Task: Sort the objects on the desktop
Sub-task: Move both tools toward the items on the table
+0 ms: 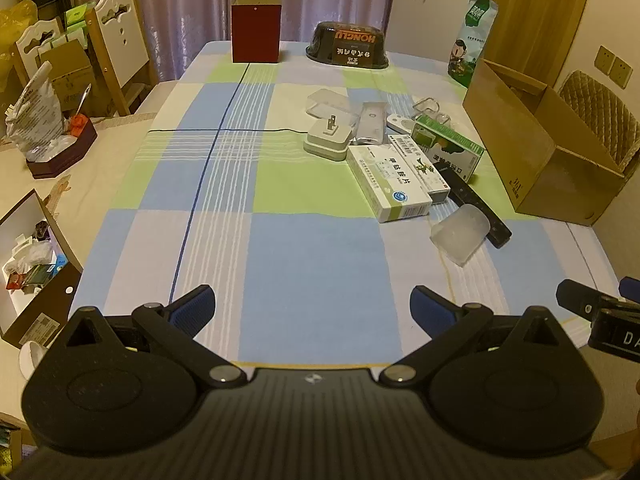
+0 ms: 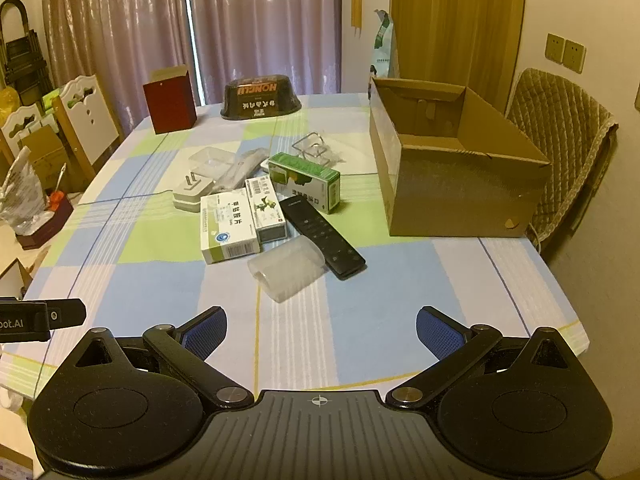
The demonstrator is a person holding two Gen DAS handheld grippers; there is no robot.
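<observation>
A pile of small objects lies on the checked tablecloth: white medicine boxes (image 1: 390, 184) (image 2: 227, 228), a green box (image 1: 448, 145) (image 2: 304, 181), a black remote (image 1: 474, 202) (image 2: 322, 236), a frosted plastic cap (image 1: 460, 234) (image 2: 286, 270), a white charger plug (image 1: 329, 140) (image 2: 192, 196) and clear plastic cases (image 1: 330, 104) (image 2: 210, 160). An open cardboard box (image 1: 536, 148) (image 2: 452, 172) stands to their right. My left gripper (image 1: 312, 306) and right gripper (image 2: 320, 328) hover open over the near table edge, both with nothing between their fingers and well short of the pile.
A dark red box (image 1: 256, 32) (image 2: 170, 100) and a black lidded bowl (image 1: 347, 46) (image 2: 260, 98) stand at the far edge. A green bag (image 1: 474, 40) leans behind the cardboard box. Chairs (image 1: 116, 48) and a cluttered side table (image 1: 52, 140) sit left; a padded chair (image 2: 560, 152) right.
</observation>
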